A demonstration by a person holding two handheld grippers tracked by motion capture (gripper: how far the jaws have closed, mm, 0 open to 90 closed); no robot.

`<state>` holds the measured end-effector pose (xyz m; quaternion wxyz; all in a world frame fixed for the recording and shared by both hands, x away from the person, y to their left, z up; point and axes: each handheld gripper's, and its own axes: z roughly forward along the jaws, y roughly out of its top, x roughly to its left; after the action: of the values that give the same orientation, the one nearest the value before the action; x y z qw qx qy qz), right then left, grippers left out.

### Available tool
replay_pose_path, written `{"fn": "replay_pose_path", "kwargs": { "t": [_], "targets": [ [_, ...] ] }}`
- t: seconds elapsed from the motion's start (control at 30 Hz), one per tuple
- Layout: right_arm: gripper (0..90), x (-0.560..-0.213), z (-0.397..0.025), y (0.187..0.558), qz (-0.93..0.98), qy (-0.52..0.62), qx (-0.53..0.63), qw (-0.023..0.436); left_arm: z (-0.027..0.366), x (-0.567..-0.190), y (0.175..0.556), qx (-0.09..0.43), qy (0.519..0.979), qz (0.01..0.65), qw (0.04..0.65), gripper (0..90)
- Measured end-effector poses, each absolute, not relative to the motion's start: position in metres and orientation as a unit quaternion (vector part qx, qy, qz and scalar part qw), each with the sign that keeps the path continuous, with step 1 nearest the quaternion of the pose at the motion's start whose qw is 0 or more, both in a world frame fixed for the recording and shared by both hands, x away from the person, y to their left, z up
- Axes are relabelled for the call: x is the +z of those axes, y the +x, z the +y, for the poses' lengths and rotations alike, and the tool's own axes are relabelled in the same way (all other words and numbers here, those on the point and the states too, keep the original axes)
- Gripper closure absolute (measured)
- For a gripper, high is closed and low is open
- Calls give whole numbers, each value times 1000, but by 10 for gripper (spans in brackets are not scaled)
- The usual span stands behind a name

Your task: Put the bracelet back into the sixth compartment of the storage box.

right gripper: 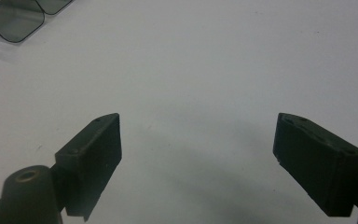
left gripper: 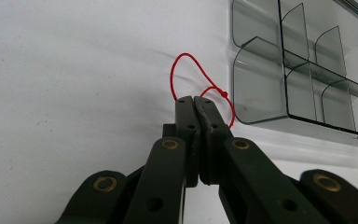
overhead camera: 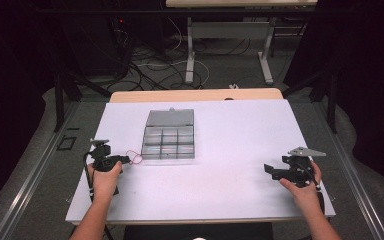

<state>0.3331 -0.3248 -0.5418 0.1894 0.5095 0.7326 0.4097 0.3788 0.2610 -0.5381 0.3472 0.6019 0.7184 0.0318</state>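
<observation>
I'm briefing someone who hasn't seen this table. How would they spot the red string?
Find the clear compartment box mid-table on the white table. Just off its near left corner, the left gripper pinches the red string, a thin knotted loop, the sole red thing there.

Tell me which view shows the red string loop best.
The left gripper view: the red string loop arcs large and sharp above the shut left gripper pinching it. The high view shows it tiny beside the compartment box.

White table, clear organizer box
</observation>
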Motion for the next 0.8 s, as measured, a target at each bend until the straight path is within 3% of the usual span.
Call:
{"fn": "replay_pose_path", "kwargs": {
  "t": [0.8],
  "targets": [
    [152, -542, -325, 333, 732, 509, 411, 189, 271, -526, 370, 66, 599, 709, 366, 900]
  ]
}}
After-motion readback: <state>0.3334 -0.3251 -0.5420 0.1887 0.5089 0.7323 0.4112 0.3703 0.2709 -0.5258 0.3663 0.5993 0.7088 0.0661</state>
